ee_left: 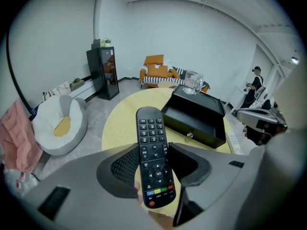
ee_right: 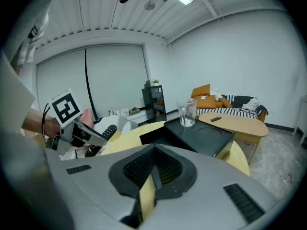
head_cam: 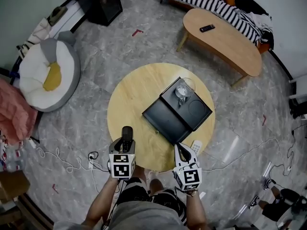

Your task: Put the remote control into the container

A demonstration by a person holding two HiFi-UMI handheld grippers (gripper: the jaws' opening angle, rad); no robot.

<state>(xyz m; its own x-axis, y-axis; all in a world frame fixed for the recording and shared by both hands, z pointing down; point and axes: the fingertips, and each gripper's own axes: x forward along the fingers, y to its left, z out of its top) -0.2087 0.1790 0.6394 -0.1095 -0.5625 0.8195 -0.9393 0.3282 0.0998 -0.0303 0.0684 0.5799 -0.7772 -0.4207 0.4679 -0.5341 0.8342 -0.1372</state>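
Observation:
My left gripper [head_cam: 125,142] is shut on a black remote control [head_cam: 126,136], held over the near left rim of the round wooden table [head_cam: 129,99]. In the left gripper view the remote [ee_left: 153,152] lies lengthwise between the pads, keypad up, its top end pointing at the container. The container is a black box [head_cam: 192,104] with its drawer [head_cam: 165,121] pulled open toward me, empty inside [ee_left: 196,121]. A clear glass [head_cam: 182,93] stands on the box top. My right gripper [head_cam: 179,150] hovers at the near right rim, shut with nothing between its fingers [ee_right: 152,169].
A white remote [head_cam: 196,146] lies on the table rim beside the right gripper. Beyond are a kidney-shaped coffee table [head_cam: 230,44] with a small remote [head_cam: 207,28], a striped sofa [head_cam: 216,1], a bean bag [head_cam: 48,73], a black cabinet [head_cam: 103,4] and floor cables [head_cam: 62,159].

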